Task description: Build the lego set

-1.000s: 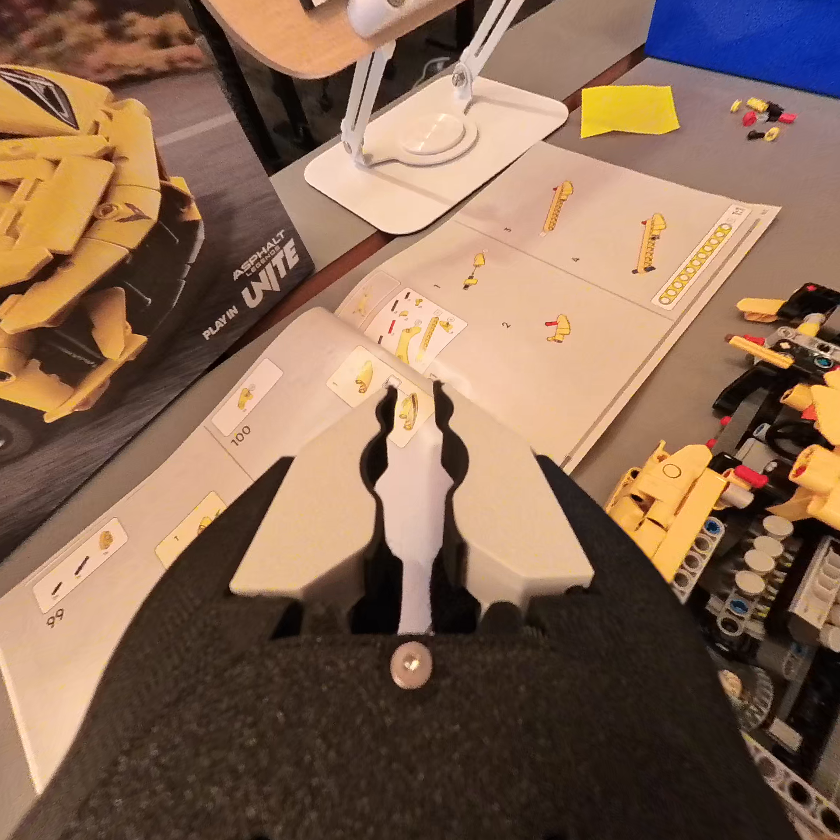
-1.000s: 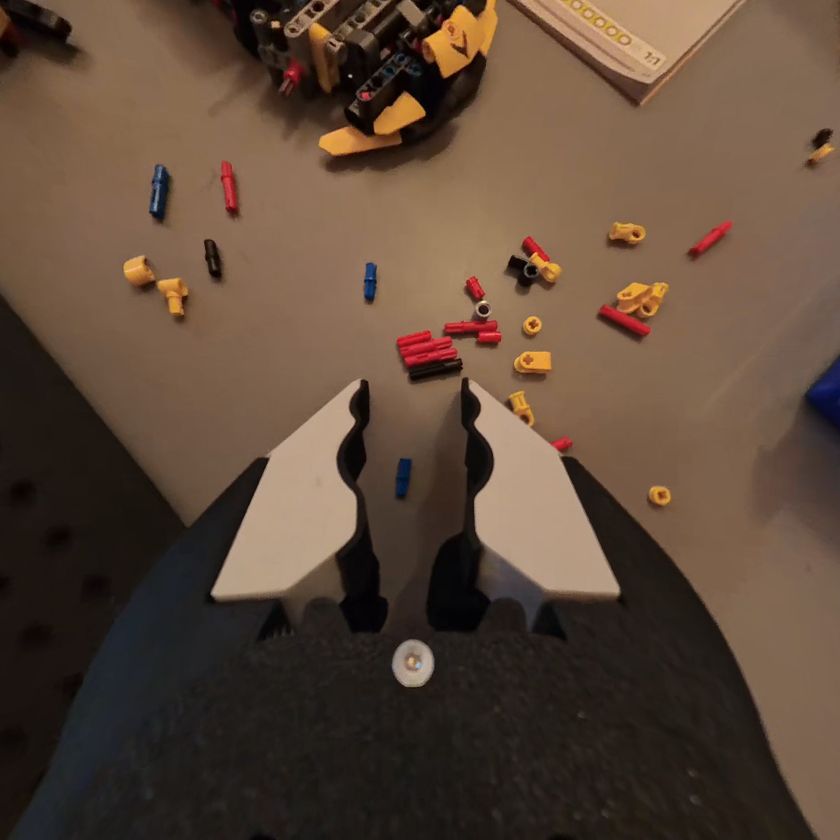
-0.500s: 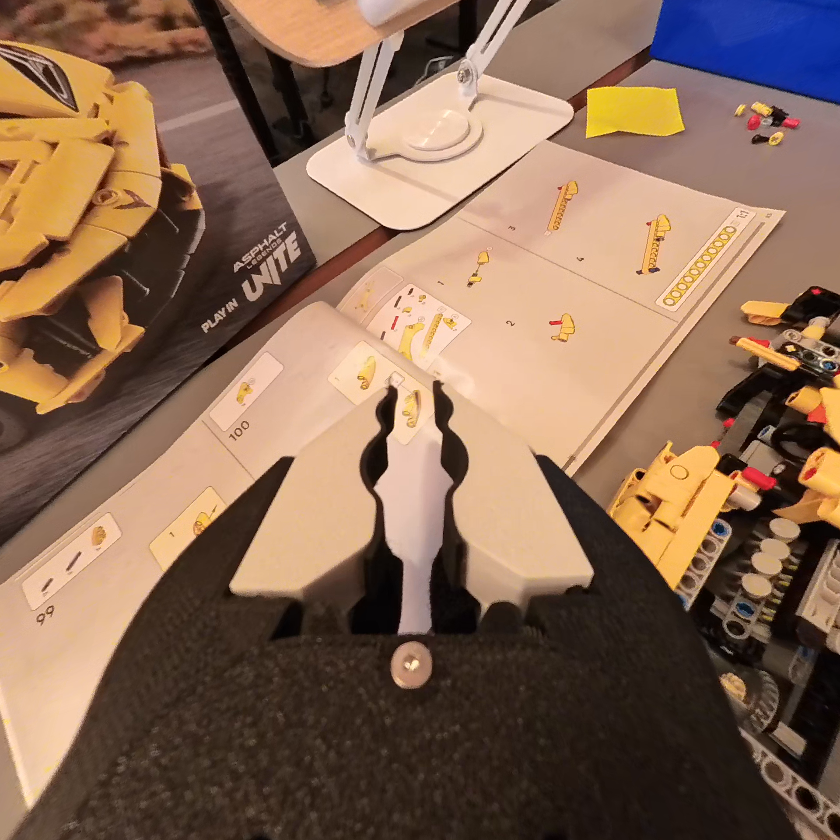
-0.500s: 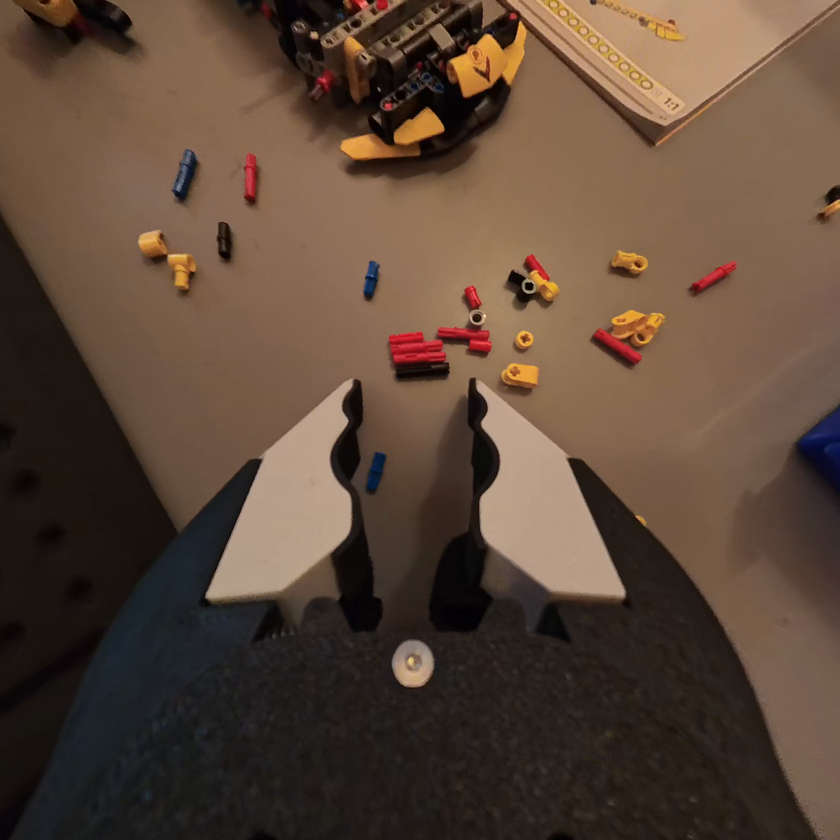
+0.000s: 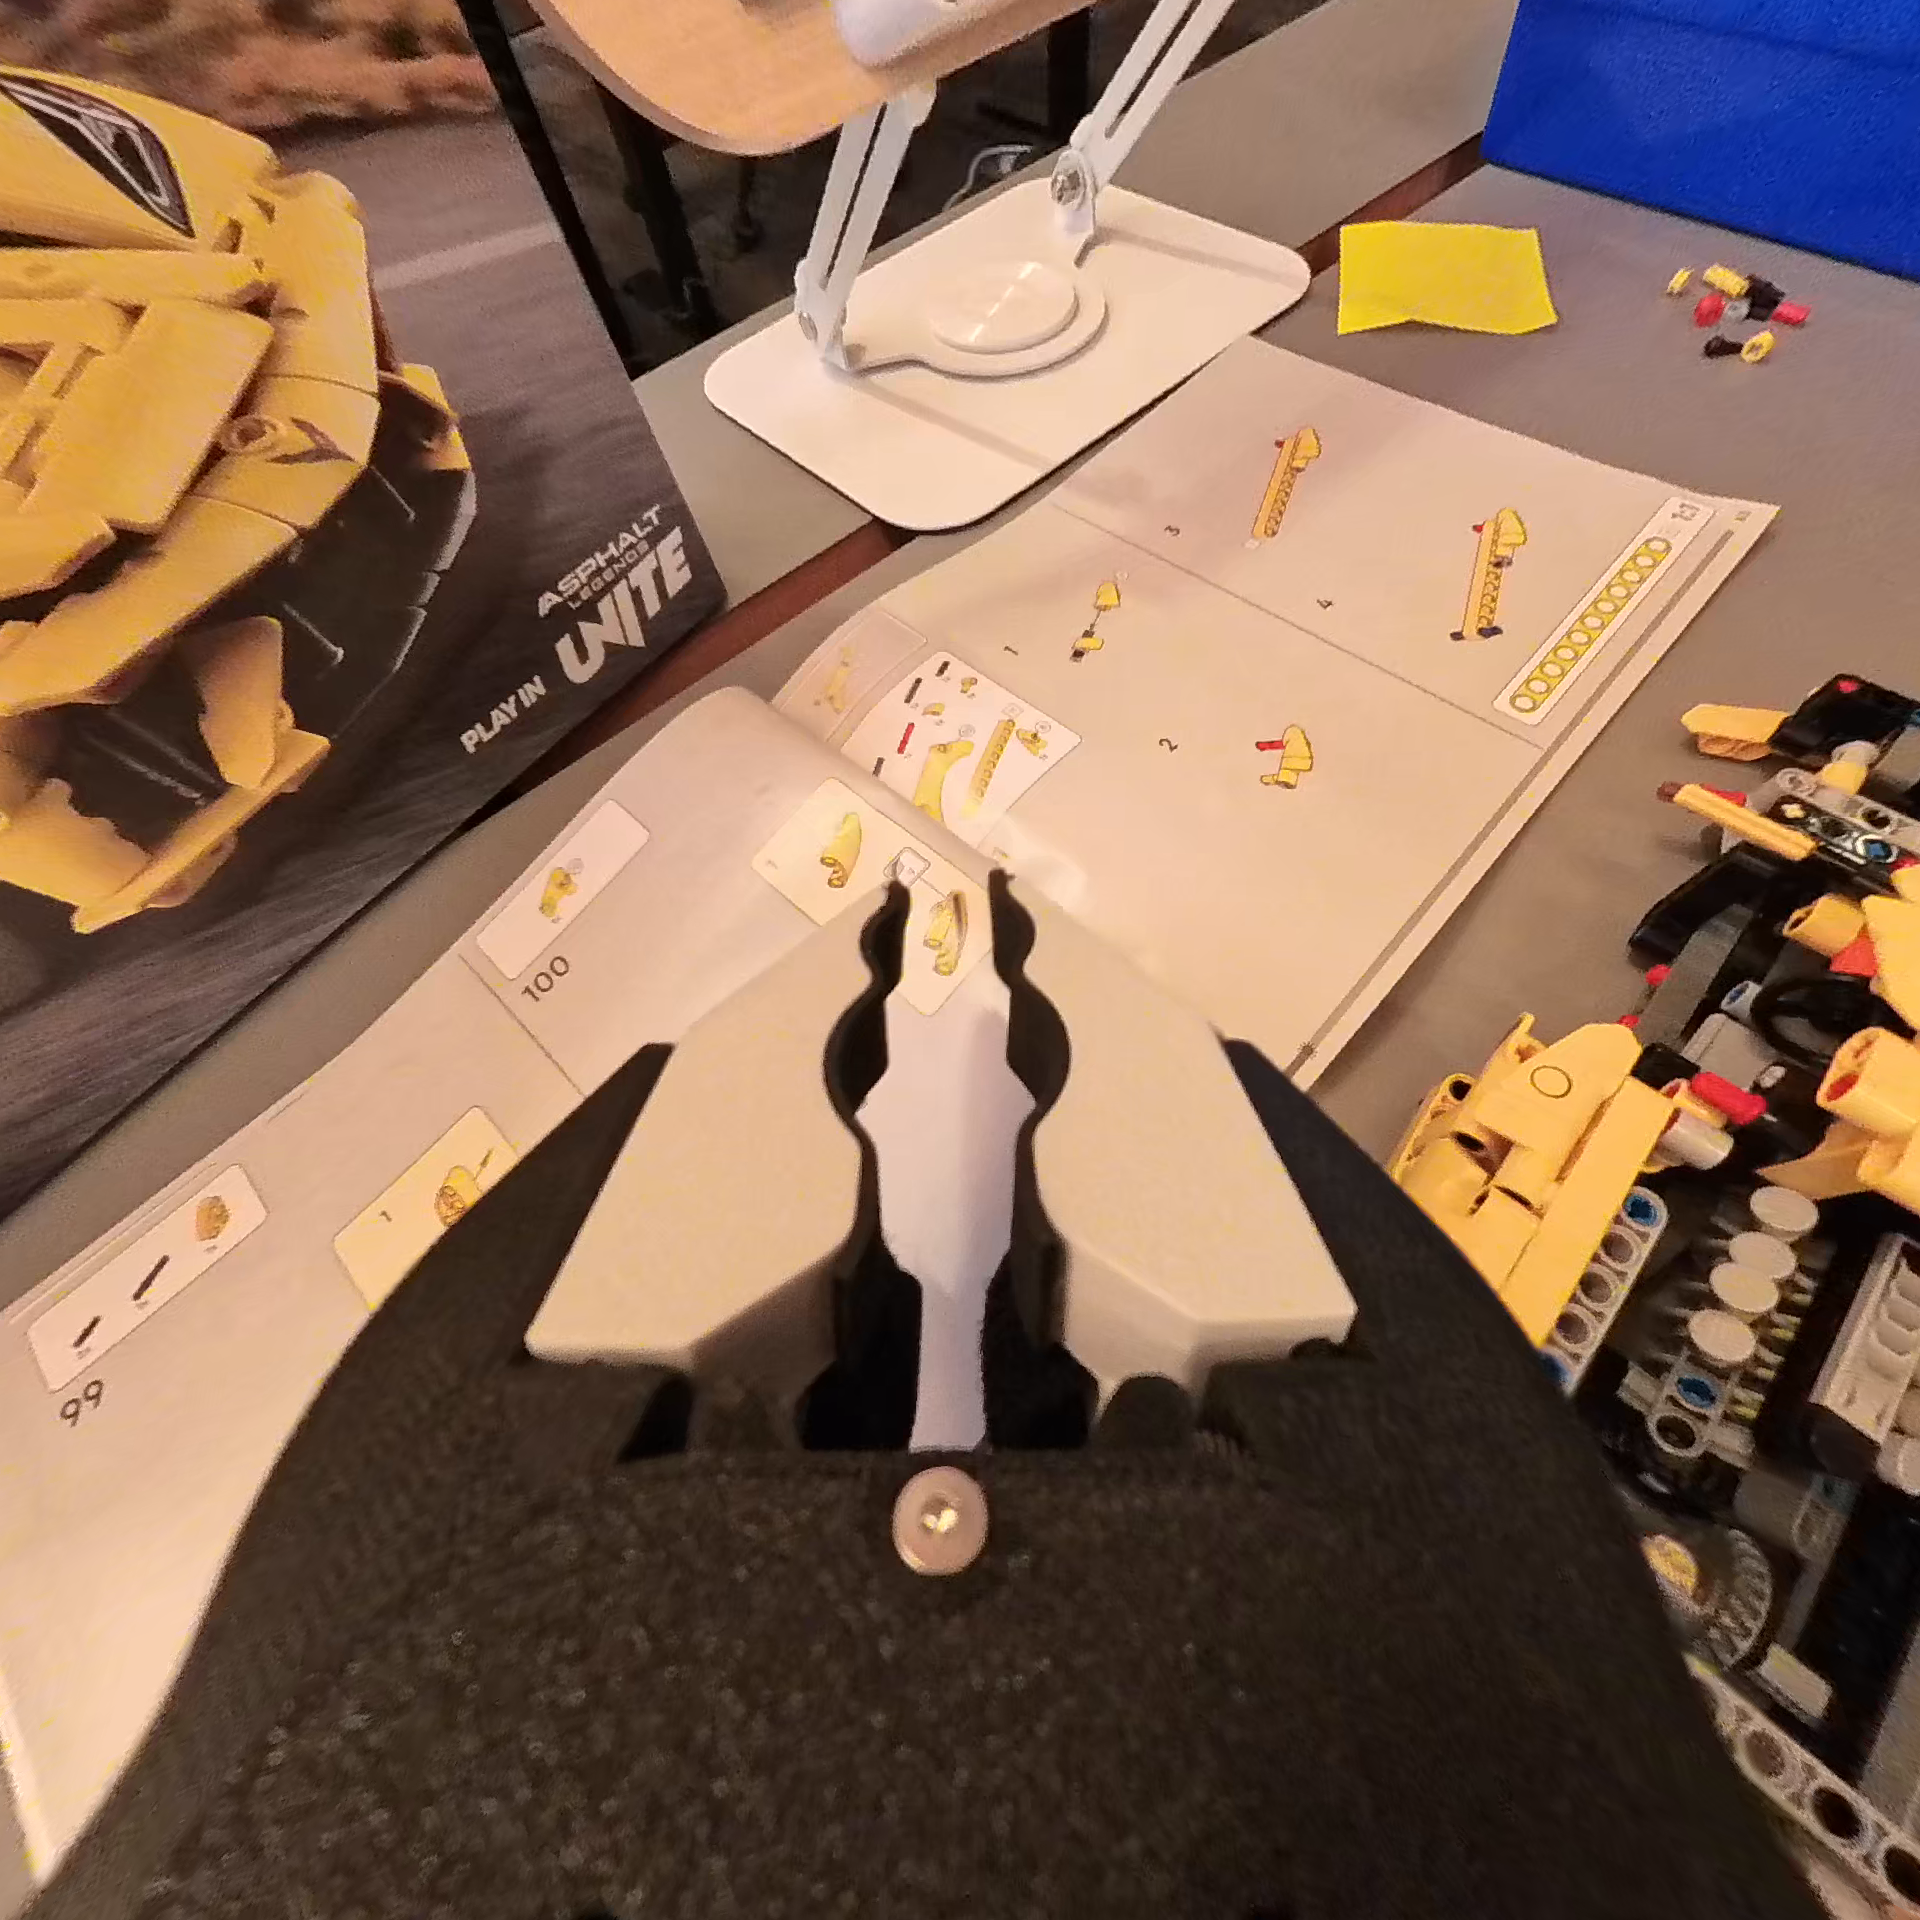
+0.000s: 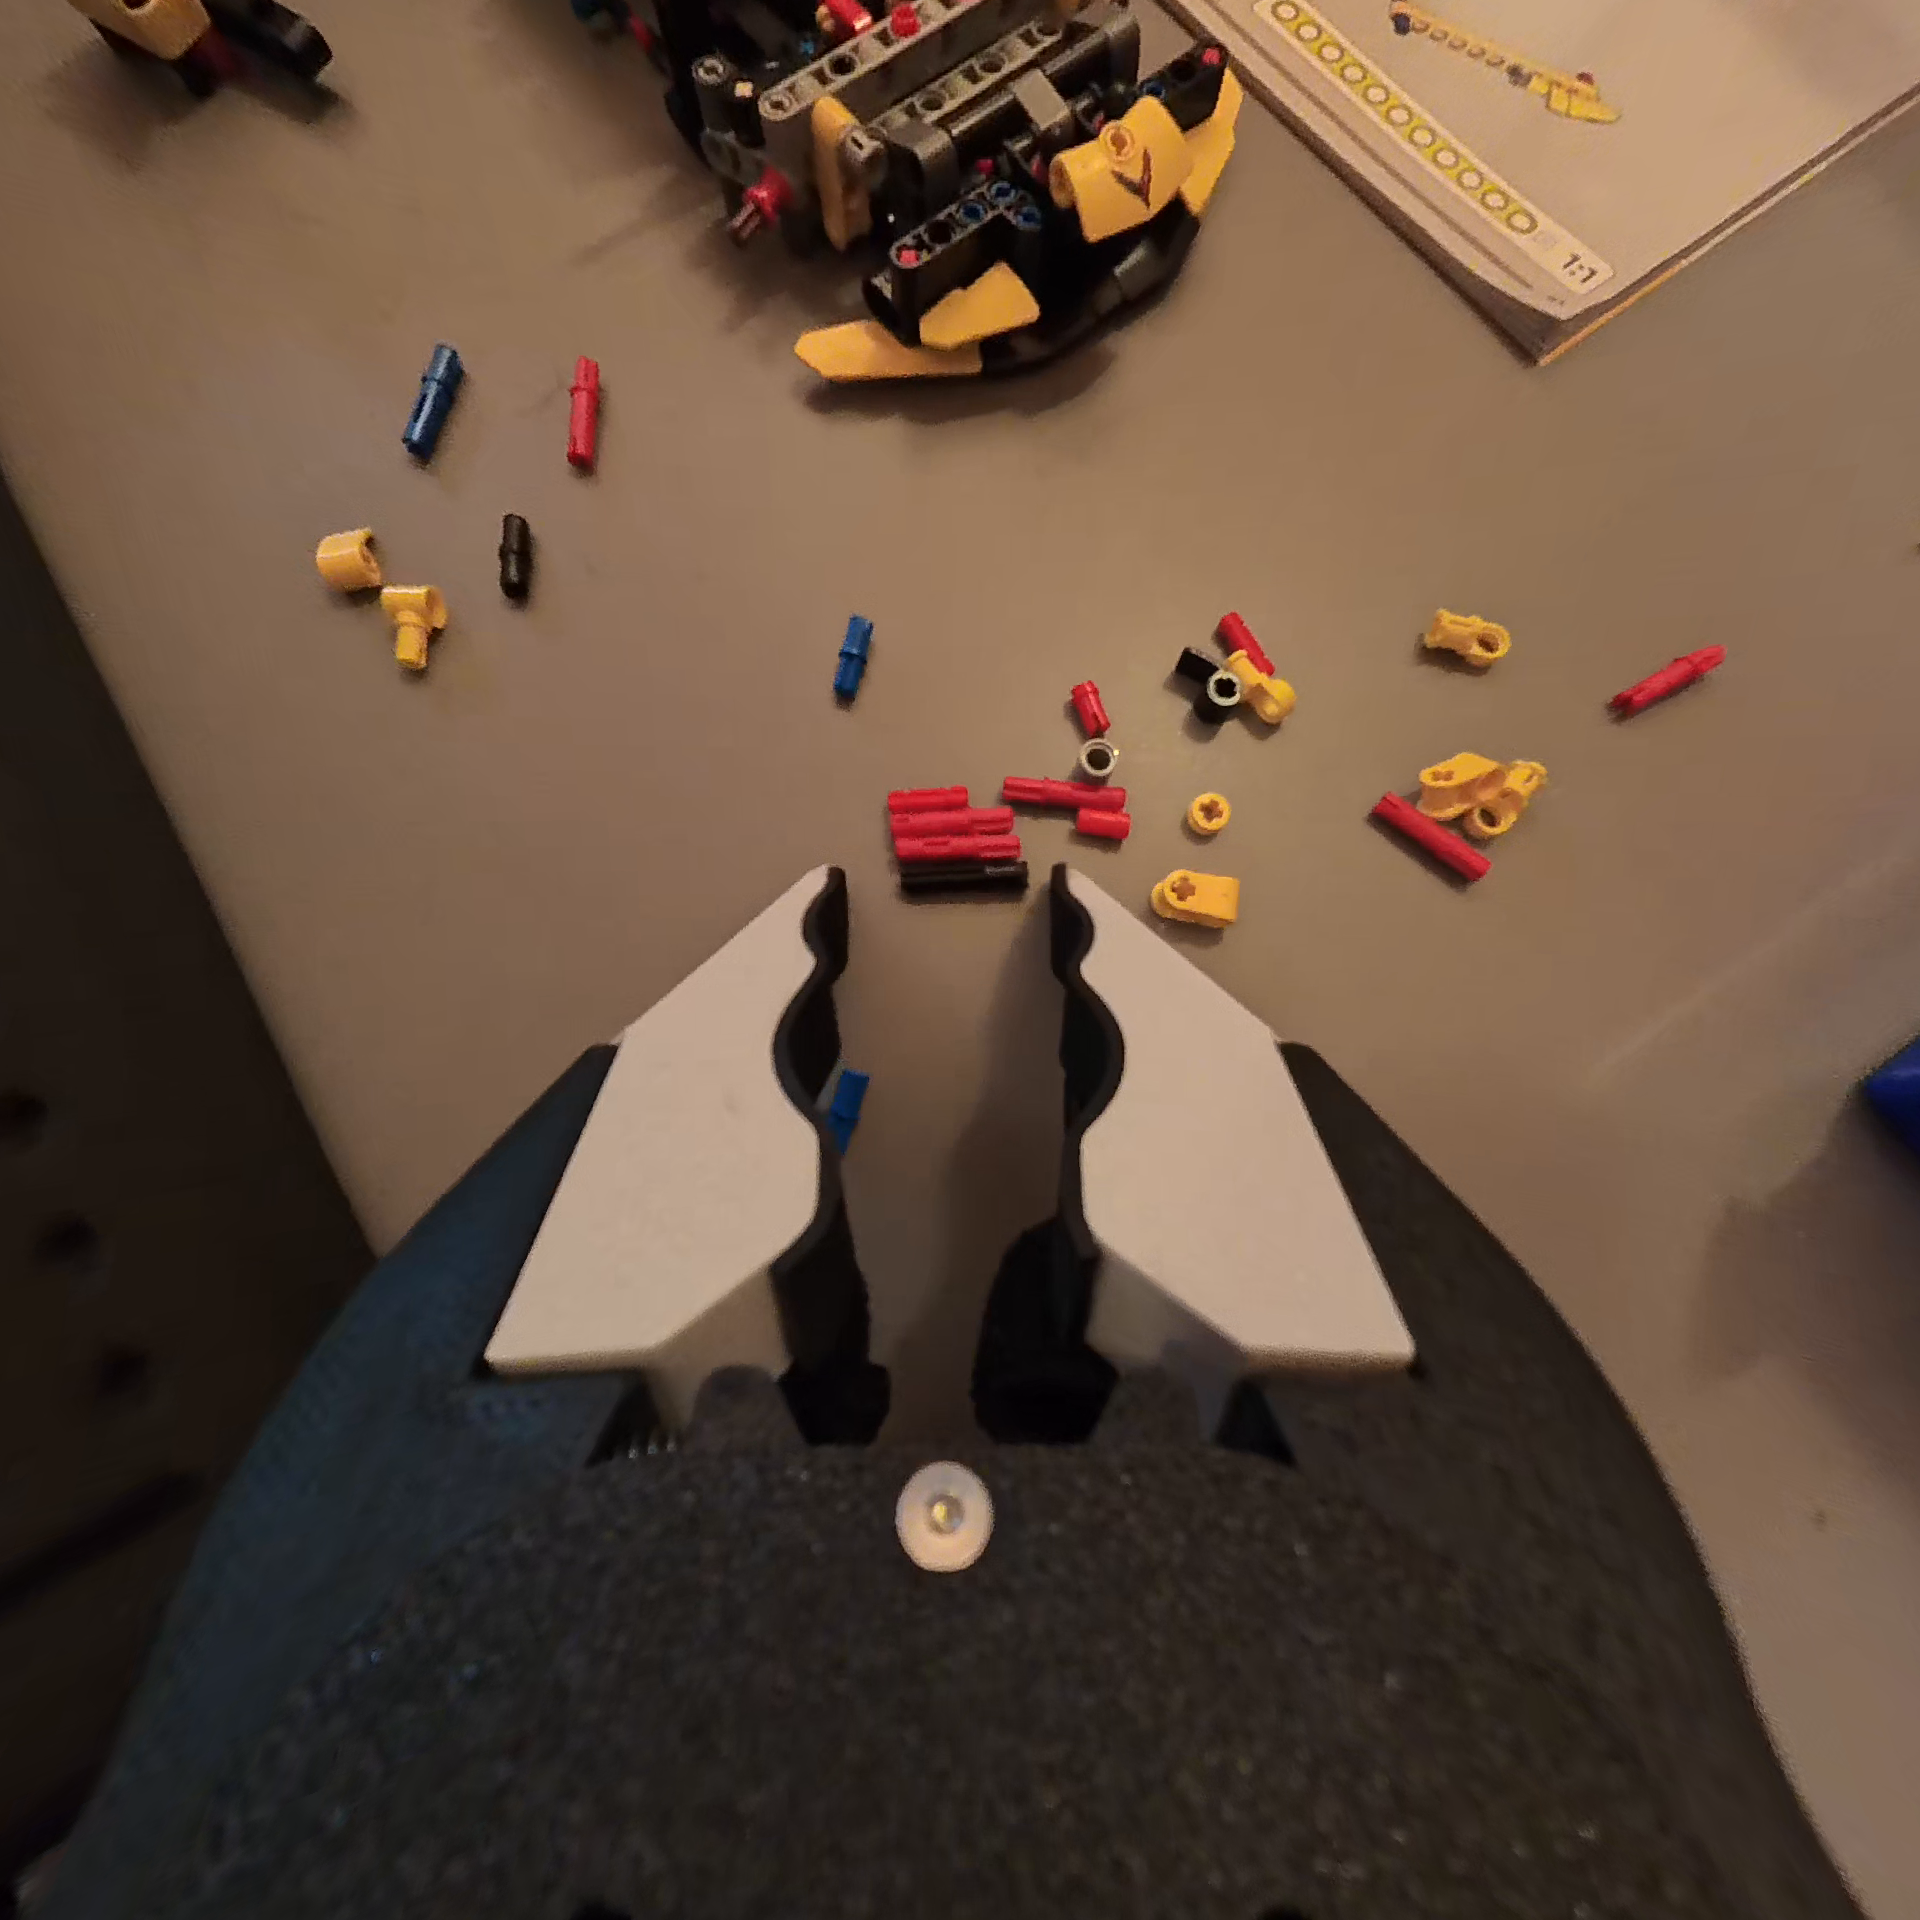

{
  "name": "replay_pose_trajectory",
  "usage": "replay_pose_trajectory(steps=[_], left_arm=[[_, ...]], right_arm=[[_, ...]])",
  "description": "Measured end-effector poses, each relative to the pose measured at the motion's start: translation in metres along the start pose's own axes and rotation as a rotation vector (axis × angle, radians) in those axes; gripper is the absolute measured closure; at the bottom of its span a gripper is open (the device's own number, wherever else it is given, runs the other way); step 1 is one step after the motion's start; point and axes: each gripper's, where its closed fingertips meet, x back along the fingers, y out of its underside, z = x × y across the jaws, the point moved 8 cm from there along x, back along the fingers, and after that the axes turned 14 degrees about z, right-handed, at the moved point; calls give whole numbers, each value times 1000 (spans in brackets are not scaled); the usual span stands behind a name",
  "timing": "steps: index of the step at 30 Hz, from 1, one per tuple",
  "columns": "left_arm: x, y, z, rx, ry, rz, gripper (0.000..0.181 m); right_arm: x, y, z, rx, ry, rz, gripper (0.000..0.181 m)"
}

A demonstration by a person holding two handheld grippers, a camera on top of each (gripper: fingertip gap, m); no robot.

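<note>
My left gripper (image 5: 943,883) hovers over the open instruction booklet (image 5: 1299,665). Its jaws stand a narrow gap apart with nothing between them. The part-built yellow and black car (image 5: 1662,1195) lies to its right. My right gripper (image 6: 948,883) is open and empty above the grey table (image 6: 1247,499). A small stack of red pins with one black pin (image 6: 956,842) lies just ahead of its fingertips. A blue pin (image 6: 849,1101) lies on the table between the fingers, partly hidden by the left one. The car's front (image 6: 987,187) is farther ahead.
Loose pins and yellow connectors (image 6: 1475,795) are scattered on the table, with more at the left (image 6: 416,613). The set's box (image 5: 260,520) stands at the left and a white lamp base (image 5: 1008,332) behind the booklet. A yellow note (image 5: 1444,275) and a blue bin (image 5: 1714,104) lie far right. The grippers' ends are close to 40 cm from one another.
My right gripper has moved forward toward the red pin stack; the blue pin now sits farther back, against the left finger. My left gripper has barely shifted.
</note>
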Motion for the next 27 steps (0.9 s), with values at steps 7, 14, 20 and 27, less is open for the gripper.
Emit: replay_pose_trajectory(steps=[7, 14, 20, 27], left_arm=[[-1, 1, 2, -17, 0, -9, 165], [-1, 0, 3, -18, 1, -7, 165], [1, -1, 2, -19, -3, -5, 165], [4, -6, 0, -24, -9, 9, 165]], right_arm=[[0, -1, -2, 17, 2, -14, 159], [-5, -29, -38, -112, -114, -30, 158], [-39, -44, -67, 38, -33, -56, 158], [-45, -40, -63, 52, -74, -93, 158]])
